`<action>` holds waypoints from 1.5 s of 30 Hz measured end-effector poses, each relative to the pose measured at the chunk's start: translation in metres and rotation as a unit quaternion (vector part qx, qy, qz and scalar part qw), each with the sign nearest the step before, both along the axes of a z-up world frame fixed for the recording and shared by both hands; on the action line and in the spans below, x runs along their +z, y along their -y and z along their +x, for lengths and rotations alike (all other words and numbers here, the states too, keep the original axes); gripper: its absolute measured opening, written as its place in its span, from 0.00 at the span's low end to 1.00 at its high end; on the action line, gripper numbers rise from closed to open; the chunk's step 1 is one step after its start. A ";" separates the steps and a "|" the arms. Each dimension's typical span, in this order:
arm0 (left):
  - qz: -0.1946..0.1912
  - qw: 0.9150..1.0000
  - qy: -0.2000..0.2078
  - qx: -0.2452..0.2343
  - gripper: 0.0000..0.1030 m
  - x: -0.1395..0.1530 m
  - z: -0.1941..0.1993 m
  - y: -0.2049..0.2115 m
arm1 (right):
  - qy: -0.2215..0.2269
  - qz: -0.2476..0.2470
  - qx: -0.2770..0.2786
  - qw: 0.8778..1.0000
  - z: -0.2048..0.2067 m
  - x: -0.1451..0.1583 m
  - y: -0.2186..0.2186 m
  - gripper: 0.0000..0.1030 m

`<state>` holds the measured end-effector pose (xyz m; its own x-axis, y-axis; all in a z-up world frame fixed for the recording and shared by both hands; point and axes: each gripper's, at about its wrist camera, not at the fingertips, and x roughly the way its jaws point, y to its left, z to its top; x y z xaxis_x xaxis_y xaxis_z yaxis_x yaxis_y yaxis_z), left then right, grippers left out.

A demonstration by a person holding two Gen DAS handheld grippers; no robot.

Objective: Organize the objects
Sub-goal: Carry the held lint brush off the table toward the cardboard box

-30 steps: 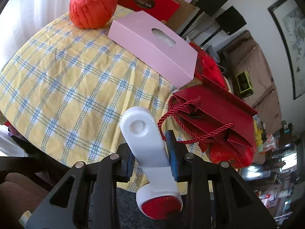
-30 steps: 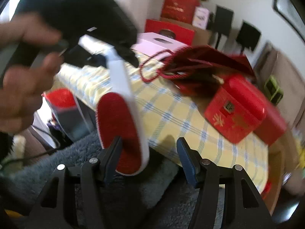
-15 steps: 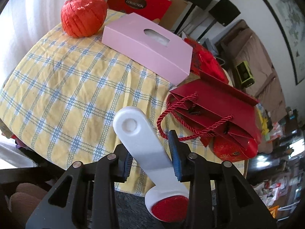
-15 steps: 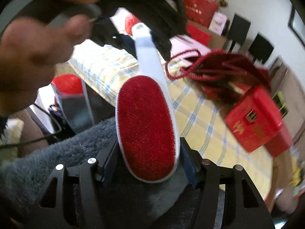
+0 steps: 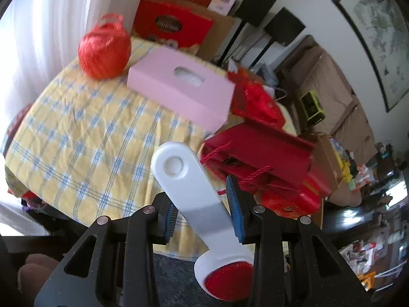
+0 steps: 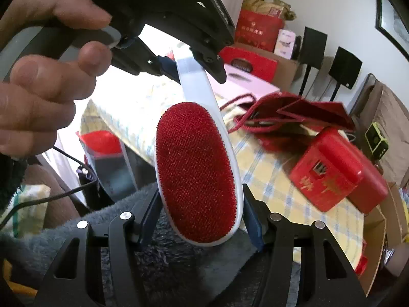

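Observation:
A white lint brush (image 5: 194, 199) with a red bristle pad (image 6: 195, 171) is held above the near edge of the yellow checked table (image 5: 76, 133). My left gripper (image 5: 202, 217) has its jaws around the white handle, with a small gap on the right side. My right gripper (image 6: 202, 215) has its jaws on both sides of the brush's red head (image 5: 227, 282). In the right wrist view the left gripper (image 6: 189, 64) and the hand holding it fill the upper left.
On the table are a pink tissue box (image 5: 179, 87), a red ribbon ball (image 5: 103, 51), a dark red gift bag with rope handles (image 5: 258, 153) and a red tin box (image 6: 329, 168). Red boxes and black chairs stand behind. A grey fleece blanket (image 6: 153, 250) lies below.
The right gripper has come in around the brush's red head and closed in on it. The left gripper has loosened slightly on the handle and tilted back from the table.

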<state>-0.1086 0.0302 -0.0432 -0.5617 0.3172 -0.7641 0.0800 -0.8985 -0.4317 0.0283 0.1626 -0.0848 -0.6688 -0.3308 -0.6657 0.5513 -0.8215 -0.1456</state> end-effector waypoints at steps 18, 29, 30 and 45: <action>0.002 0.995 -0.093 -0.023 0.32 0.079 0.033 -0.019 | -0.078 0.018 -0.023 0.997 0.030 0.060 -0.009 0.58; 0.019 0.985 -0.160 -0.069 0.30 0.136 0.069 -0.051 | -0.145 0.048 -0.069 0.986 0.049 0.095 -0.029 0.58; 0.017 0.983 -0.166 -0.073 0.30 0.139 0.072 -0.054 | -0.149 0.050 -0.072 0.985 0.048 0.097 -0.031 0.58; 0.036 0.976 -0.190 -0.100 0.30 0.144 0.083 -0.077 | -0.187 0.089 -0.098 0.973 0.061 0.098 -0.048 0.58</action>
<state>-0.0253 0.1067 0.1008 -0.7214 0.4948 -0.4846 -0.2719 -0.8459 -0.4589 0.0889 0.2107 0.0129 -0.9144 -0.0749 -0.3979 0.2678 -0.8490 -0.4555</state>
